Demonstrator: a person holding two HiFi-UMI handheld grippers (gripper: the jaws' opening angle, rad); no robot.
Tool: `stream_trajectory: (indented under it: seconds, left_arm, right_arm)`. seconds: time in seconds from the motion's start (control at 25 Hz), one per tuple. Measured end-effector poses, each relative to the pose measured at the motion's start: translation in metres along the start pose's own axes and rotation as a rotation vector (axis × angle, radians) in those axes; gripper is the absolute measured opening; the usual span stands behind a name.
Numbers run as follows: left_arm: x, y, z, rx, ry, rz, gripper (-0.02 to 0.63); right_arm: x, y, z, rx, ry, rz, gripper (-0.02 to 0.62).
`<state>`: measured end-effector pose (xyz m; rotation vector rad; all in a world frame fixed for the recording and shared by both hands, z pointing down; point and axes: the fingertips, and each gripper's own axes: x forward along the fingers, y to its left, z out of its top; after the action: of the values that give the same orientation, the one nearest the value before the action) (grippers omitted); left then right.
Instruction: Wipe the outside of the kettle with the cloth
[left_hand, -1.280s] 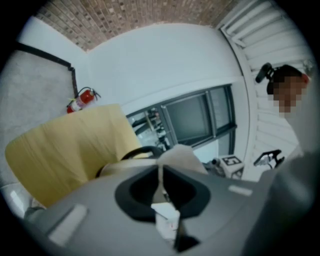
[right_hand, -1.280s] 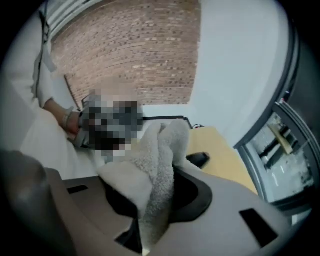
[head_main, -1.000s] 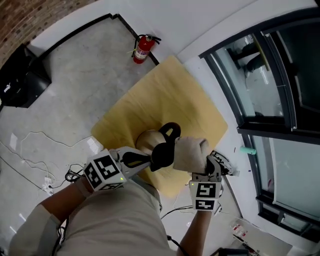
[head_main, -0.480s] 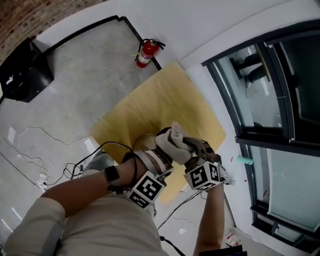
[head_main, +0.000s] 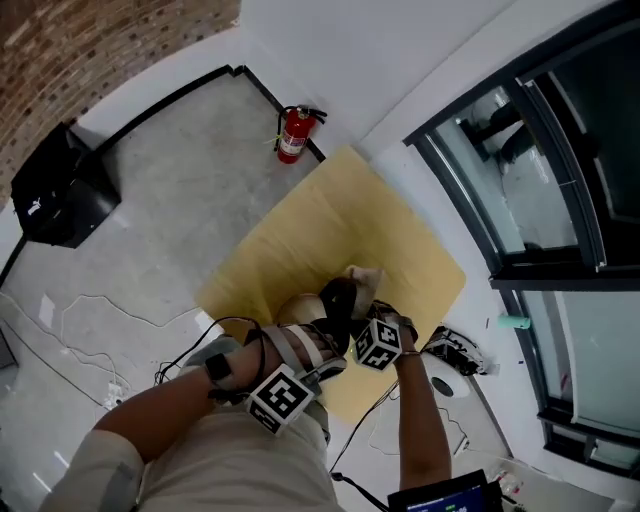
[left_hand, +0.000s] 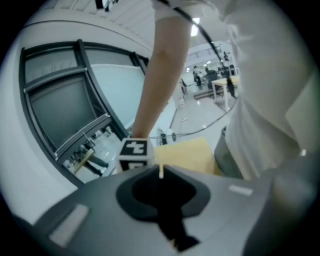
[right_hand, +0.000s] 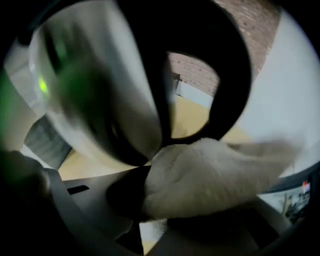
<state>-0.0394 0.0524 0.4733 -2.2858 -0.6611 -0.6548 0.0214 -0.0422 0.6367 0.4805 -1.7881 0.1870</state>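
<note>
A metal kettle (head_main: 300, 312) with a black loop handle (head_main: 340, 298) is on the yellow table (head_main: 330, 220). My left gripper (head_main: 322, 345) lies against its near side. In the left gripper view its jaws (left_hand: 160, 172) are closed, with something black, seemingly the handle, in their hollow. The right gripper (head_main: 358, 298) points steeply down, shut on the pale cloth (head_main: 362, 278), and has just tightened on it. Its own view shows the cloth (right_hand: 215, 175) bunched between the jaws, against the shiny kettle body (right_hand: 100, 85) under the handle loop (right_hand: 225, 65).
A red fire extinguisher (head_main: 292, 135) stands by the wall behind the table. A black box (head_main: 62, 185) sits on the floor at the left, with loose cables (head_main: 90, 330) nearby. Dark window frames (head_main: 530, 200) run along the right.
The right gripper has dropped with the cloth from above the handle down onto the kettle. The left hand has rolled over, and its marker cube has swung from the left to below the kettle.
</note>
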Motion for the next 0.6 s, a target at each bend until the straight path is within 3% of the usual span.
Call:
stream_trajectory:
  seconds: [0.08,0.24,0.36,0.44,0.52,0.6]
  left_arm:
    - [-0.012,-0.014,-0.001,0.043,-0.027,-0.050,0.021]
    - [-0.020,-0.020,-0.003,0.072,-0.046,-0.083,0.018]
    - [-0.020,-0.018,-0.004,0.068,-0.040,-0.099,0.012]
    - [-0.017,-0.017,-0.002,0.071,-0.037,-0.098,0.012]
    - [-0.015,-0.015,0.000,0.062,-0.034,-0.093,0.012]
    - [-0.014,-0.013,0.002,0.052,-0.028,-0.092,0.012]
  right_arm:
    - [-0.020,0.019,0.012,0.013,-0.086,-0.022,0.092]
    - [-0.101,0.009,0.055,0.198,-0.417,-0.051,0.092]
    - [-0.137,-0.006,0.067,0.158,-0.484,-0.081,0.092]
    - [-0.180,-0.036,0.082,0.284,-0.721,-0.125,0.092]
    - [-0.204,-0.057,0.096,0.441,-0.922,-0.076,0.092]
    - [-0.180,-0.058,0.100,0.466,-0.928,0.045,0.092]
